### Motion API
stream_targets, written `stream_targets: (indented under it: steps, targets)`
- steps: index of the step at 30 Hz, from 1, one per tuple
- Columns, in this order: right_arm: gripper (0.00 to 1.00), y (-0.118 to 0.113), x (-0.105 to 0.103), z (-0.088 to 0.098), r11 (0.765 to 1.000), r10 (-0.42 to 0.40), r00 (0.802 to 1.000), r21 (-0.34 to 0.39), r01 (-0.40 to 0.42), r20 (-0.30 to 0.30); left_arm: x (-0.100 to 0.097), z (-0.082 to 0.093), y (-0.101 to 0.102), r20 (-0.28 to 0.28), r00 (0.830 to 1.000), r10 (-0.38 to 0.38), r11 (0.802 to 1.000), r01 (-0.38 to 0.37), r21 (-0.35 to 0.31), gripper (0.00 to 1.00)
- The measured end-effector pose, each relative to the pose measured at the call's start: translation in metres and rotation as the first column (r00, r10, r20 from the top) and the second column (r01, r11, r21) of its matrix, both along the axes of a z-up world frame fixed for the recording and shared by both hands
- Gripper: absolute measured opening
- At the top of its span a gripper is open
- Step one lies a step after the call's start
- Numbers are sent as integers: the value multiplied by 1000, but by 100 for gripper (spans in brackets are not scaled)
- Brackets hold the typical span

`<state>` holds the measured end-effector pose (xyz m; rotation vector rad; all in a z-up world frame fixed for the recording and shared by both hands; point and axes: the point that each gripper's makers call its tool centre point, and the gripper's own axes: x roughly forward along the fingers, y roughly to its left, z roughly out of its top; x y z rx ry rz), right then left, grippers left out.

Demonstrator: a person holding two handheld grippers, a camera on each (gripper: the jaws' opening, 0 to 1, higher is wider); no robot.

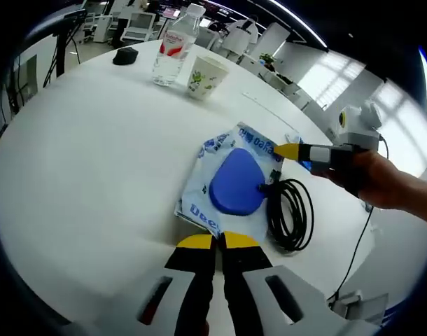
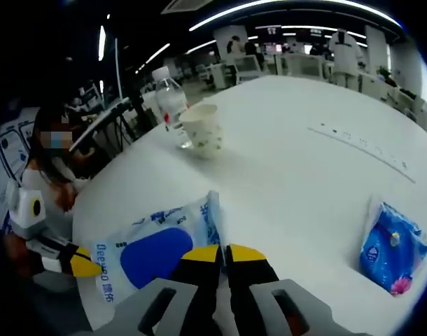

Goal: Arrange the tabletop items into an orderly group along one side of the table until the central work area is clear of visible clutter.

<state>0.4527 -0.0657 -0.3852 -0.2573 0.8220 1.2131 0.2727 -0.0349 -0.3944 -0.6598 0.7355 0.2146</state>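
A white and blue wet-wipes pack (image 1: 231, 182) with a blue oval lid lies on the white round table (image 1: 94, 161), and a coiled black cable (image 1: 292, 213) rests against its right side. My left gripper (image 1: 218, 241) is shut, its yellow tips at the pack's near edge. My right gripper (image 1: 287, 150), held by a hand, reaches in from the right to the pack's far corner. In the right gripper view the right gripper (image 2: 222, 253) is shut over the edge of the pack (image 2: 154, 255). The left gripper (image 2: 80, 266) touches the pack's left end there.
A water bottle (image 1: 175, 49), a paper cup (image 1: 206, 75) and a black mouse (image 1: 126, 56) stand together at the far edge. A blue tissue pack (image 2: 392, 248) lies to the right. A person (image 2: 45, 175) sits at the table's left side. Office desks lie beyond.
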Motion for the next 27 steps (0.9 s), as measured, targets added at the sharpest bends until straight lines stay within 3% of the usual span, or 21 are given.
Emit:
stream_targets:
  steps: [13,17,27]
  targets:
    - [0,0,-20,9,999,27,1000,43,-27,2,-8,4,5,11,1000,4,999,-5,32,0]
    - [0,0,-25,13,998,35,999,53,-35,11,-10,7,19,16,1000,-3,996,2,93,0]
    - [0,-7,-39,23,997,8,1000,75,-10,19,-16,16,36,30,1000,1,989,-5,147,0]
